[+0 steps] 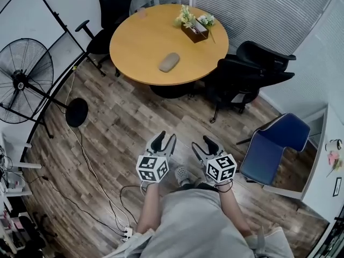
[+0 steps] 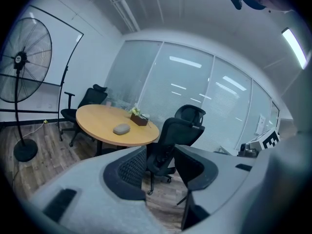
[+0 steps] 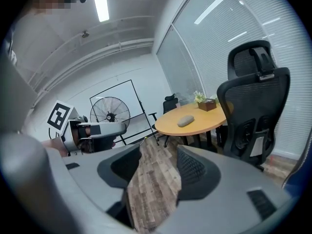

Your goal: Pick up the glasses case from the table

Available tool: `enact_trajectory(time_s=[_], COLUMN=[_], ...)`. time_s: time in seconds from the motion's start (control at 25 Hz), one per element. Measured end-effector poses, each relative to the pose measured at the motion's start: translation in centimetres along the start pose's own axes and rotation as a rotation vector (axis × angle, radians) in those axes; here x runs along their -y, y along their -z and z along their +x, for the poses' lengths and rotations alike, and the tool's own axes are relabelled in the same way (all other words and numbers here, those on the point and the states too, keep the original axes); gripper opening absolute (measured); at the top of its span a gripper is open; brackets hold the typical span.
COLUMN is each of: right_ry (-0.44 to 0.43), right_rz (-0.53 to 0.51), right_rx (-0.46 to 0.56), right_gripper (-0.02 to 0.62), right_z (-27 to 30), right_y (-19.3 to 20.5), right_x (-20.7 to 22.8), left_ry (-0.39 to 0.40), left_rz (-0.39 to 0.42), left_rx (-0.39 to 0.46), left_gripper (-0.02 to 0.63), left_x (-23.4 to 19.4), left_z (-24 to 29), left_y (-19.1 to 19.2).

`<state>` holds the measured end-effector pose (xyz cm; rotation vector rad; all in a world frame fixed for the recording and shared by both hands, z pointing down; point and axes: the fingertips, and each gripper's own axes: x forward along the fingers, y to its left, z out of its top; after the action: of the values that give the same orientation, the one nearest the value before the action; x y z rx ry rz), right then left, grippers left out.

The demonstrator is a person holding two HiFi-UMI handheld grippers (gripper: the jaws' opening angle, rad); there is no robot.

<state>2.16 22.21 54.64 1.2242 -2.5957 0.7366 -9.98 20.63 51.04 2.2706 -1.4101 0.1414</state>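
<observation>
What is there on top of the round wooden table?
On the table lie a grey glasses case and a brown box with flowers. Nothing covers them. The insides of the case and the box cannot be seen.

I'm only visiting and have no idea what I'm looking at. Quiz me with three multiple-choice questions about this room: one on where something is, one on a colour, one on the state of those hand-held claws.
1. Where does the glasses case lie?
A on the floor; B on the round table; C on a chair.
2. What colour is it?
A red; B black; C grey.
3. How do the left gripper and right gripper stand?
A both open and empty; B both shut on the case; C only the left shut.

Answers: 1 B, it rests on the tabletop, apart from the flower box. 2 C, its shell looks plain grey. 3 A, each gripper view shows jaws apart with nothing between them.
</observation>
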Motion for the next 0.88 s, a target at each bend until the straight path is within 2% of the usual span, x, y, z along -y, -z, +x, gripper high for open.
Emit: enact_trajectory(time_s=[0.32, 0.6, 0.88], right_ry=[0.011, 0.022, -0.008], right_rz=[0.008, 0.04, 0.022], right_rx=[-0.017, 0.008, 0.017], right_gripper=[0.236, 0.236, 0.236], right_z=[-1.1, -2.0, -1.3], right_y=[1.9, 2.7, 1.5], right_x=[0.5, 1.1, 0.3], left_ry=[0.006, 0.013, -0.015], left_rz=[0.001, 0.03, 0.03], left_rx=[-0.016, -0.03, 0.004], left_gripper=[0.163, 0.163, 0.163], left_x=[0.9, 1.8, 1.0], left_z=[0.3, -0.2, -1.1], left_y=[1.3, 2.3, 0.8])
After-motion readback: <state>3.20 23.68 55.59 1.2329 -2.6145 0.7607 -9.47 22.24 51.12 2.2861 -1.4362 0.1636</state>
